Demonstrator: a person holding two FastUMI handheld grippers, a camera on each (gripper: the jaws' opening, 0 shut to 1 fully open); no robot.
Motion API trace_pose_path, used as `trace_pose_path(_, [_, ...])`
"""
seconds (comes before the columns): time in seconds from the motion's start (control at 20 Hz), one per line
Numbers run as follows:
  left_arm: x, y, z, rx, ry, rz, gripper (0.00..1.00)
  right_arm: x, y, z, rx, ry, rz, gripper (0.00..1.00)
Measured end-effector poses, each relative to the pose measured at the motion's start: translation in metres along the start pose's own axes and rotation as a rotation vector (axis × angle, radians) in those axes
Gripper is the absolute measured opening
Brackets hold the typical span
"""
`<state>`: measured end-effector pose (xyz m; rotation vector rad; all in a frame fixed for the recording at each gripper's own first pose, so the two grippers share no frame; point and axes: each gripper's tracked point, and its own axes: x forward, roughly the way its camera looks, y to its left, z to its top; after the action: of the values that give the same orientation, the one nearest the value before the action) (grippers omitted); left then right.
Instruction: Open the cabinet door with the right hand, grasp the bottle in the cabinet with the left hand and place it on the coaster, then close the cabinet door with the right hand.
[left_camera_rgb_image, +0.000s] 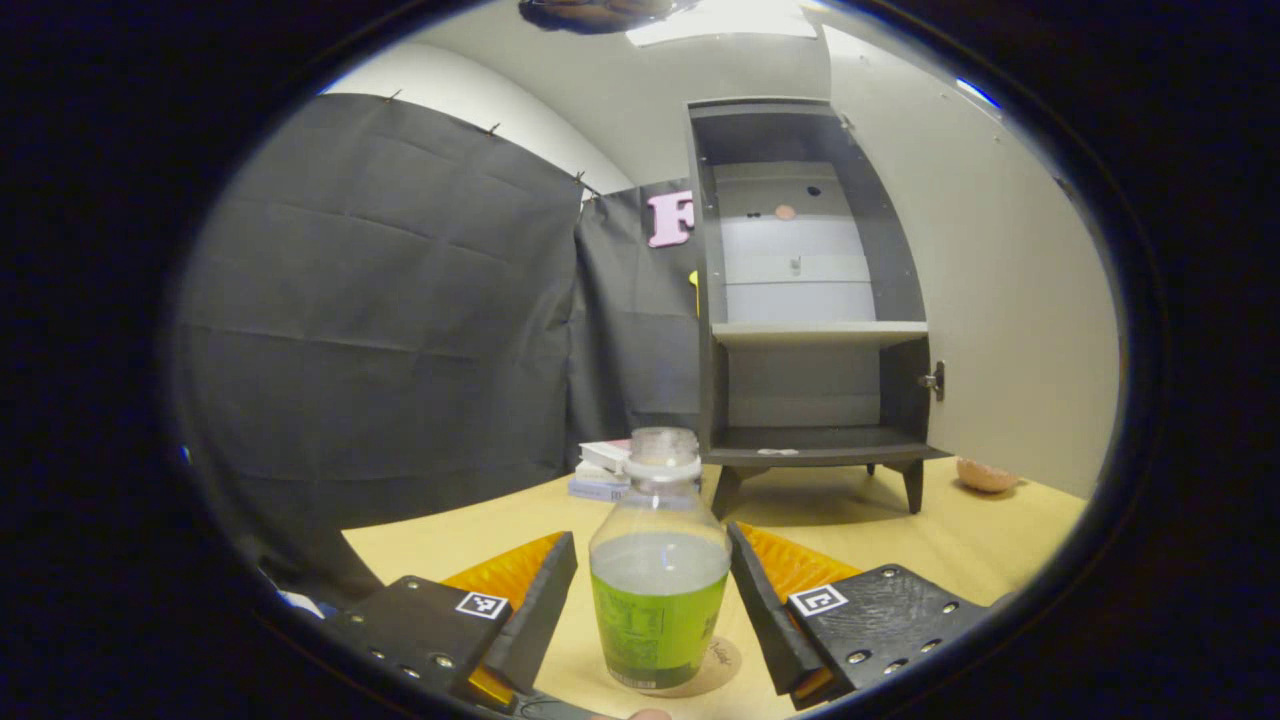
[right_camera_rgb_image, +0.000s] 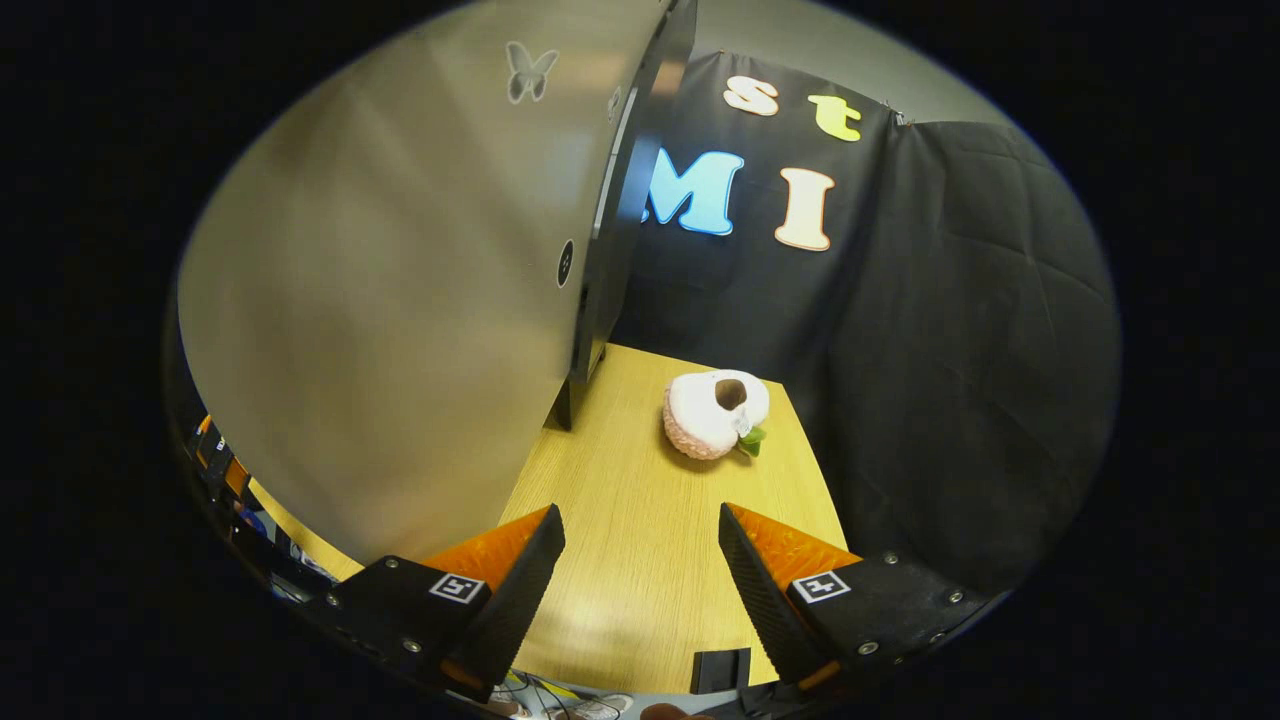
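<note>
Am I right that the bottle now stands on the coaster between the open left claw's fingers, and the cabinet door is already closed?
Not quite. The bottle does stand on the coaster between the open left claw, but the cabinet door is open, swung wide in the left gripper view.

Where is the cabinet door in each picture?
Left gripper view: the open cabinet door stands at the right, swung out from the cabinet.
Right gripper view: the door fills the left half, close up, with a butterfly sticker near its top.
Shared landmark: the pink knitted thing on the table beside the door.
</note>
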<state>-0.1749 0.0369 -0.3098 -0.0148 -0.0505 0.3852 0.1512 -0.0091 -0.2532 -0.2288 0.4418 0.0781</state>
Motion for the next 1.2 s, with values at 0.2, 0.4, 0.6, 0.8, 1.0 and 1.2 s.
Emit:
trace_pose_path(0.2, [0.001, -0.006, 0.039, 0.009, -0.052, -0.027, 0.86, -0.004, -0.006, 0.002, 0.027, -0.002, -0.018, 0.96])
trace_pose_path(0.4, [0.007, -0.008, 0.071, 0.017, -0.068, -0.038, 0.86, -0.01, -0.009, 0.014, 0.027, -0.039, -0.031, 0.96])
trace_pose_path(0.6, [0.012, -0.01, 0.121, 0.039, -0.089, -0.05, 0.86, -0.019, -0.01, 0.031, 0.05, -0.071, -0.031, 0.96])
trace_pose_path(0.8, [0.013, -0.021, 0.193, 0.002, -0.09, -0.089, 0.86, -0.03, -0.022, 0.038, 0.087, -0.113, -0.037, 0.95])
trace_pose_path(1.0, [0.017, -0.03, 0.241, 0.016, -0.066, -0.092, 0.86, -0.042, -0.05, 0.053, 0.159, -0.153, -0.036, 0.96])
trace_pose_path(1.2, [0.023, -0.057, 0.264, -0.001, 0.017, -0.119, 0.86, -0.049, -0.061, 0.088, 0.289, -0.192, 0.057, 0.95])
